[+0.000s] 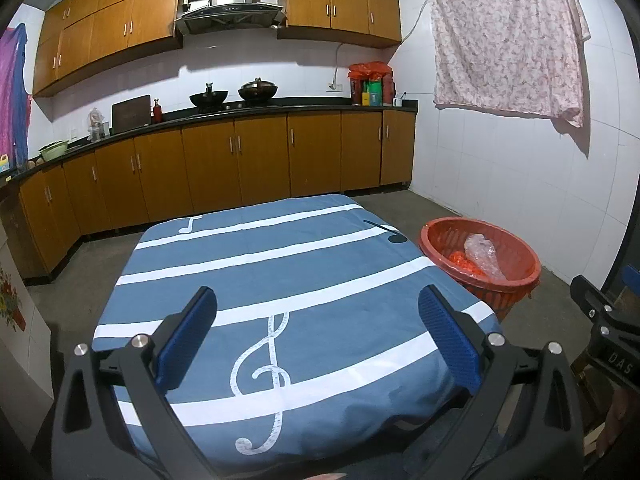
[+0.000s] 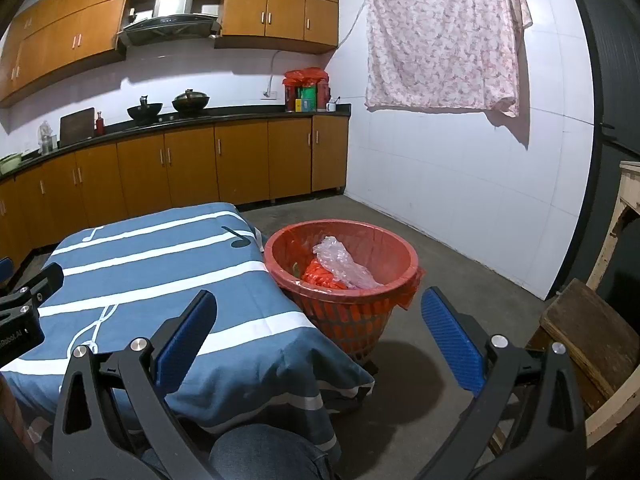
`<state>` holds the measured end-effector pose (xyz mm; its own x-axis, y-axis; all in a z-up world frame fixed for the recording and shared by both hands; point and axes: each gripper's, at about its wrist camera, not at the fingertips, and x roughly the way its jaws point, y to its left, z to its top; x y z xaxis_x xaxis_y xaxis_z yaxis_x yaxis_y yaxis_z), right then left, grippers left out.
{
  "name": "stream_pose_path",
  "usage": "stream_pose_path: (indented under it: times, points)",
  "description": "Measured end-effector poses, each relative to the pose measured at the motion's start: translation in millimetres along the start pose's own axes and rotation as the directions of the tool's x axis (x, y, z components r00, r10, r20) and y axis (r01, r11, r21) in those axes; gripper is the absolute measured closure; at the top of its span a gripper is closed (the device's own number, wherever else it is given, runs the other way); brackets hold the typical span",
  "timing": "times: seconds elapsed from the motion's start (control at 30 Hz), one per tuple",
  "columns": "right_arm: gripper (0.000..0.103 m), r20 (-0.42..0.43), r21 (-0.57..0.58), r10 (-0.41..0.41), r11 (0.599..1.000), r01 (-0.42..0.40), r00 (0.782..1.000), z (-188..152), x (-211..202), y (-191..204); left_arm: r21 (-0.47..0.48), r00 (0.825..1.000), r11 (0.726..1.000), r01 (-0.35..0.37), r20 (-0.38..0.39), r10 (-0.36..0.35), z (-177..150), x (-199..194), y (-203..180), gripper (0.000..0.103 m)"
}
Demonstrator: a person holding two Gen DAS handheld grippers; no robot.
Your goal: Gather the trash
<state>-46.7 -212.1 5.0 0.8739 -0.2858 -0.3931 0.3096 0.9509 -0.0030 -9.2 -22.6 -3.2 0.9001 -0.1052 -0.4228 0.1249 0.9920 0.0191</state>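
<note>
A red plastic basket (image 1: 520, 276) stands on the floor at the table's right side; it also shows in the right wrist view (image 2: 280, 256). Inside it lie a crumpled clear plastic bag (image 1: 482, 254) (image 2: 344, 266) and orange plastic trash (image 1: 462, 262) (image 2: 320, 276). My left gripper (image 1: 318, 308) is open and empty above the near part of the blue cloth-covered table (image 1: 304, 264). My right gripper (image 2: 320, 312) is open and empty, hovering near the table's right corner (image 2: 160, 264), in front of the basket. No loose trash shows on the cloth.
Wooden kitchen cabinets (image 1: 240, 160) and a dark counter with woks run along the far wall. A floral cloth (image 2: 444, 36) hangs on the right wall. A wooden stool (image 2: 588, 332) and frame stand at right. Concrete floor (image 2: 460, 264) lies around the basket.
</note>
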Motion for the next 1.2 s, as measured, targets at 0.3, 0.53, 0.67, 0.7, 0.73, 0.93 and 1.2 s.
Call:
stream_pose_path:
  times: [0.3, 0.53, 0.67, 0.7, 0.73, 0.93, 1.2]
  points:
    - [0.002, -0.001, -0.001, 0.0, 1.0, 0.0, 1.0, -0.1, -0.2, 0.3, 0.0, 1.0, 1.0, 0.001, -0.002, -0.001, -0.9, 1.0, -1.5, 0.004]
    - [0.002, 0.0, -0.001, 0.0, 1.0, 0.0, 1.0, 0.0, -0.3, 1.0, -0.001, 1.0, 1.0, 0.001, -0.001, -0.001, -1.7, 0.8, -2.8, 0.004]
    - [0.002, 0.0, -0.001, 0.0, 1.0, 0.0, 1.0, 0.0, -0.4, 1.1, -0.001, 1.0, 1.0, 0.0, -0.002, 0.0, -1.3, 0.9, -2.3, 0.004]
    - [0.002, -0.001, -0.001, 0.0, 1.0, 0.0, 1.0, 0.1, -0.5, 0.9, -0.002, 1.0, 1.0, -0.001, -0.002, 0.001, -2.0, 0.7, -3.5, 0.004]
    - [0.002, 0.0, -0.001, 0.0, 1.0, 0.0, 1.0, 0.0, -0.4, 1.4, -0.003, 1.0, 1.0, -0.001, -0.002, 0.001, -1.5, 0.6, -2.6, 0.004]
    - [0.002, -0.001, -0.001, -0.001, 1.0, 0.001, 1.0, 0.1, -0.6, 2.2, -0.014, 1.0, 1.0, 0.002, -0.01, -0.002, -1.5, 1.3, -2.3, 0.004]
    - [0.002, -0.002, -0.002, 0.0, 1.0, 0.0, 1.0, 0.2, -0.6, 1.7, -0.017, 1.0, 1.0, -0.001, -0.015, 0.001, -3.0, 0.5, -3.1, 0.004]
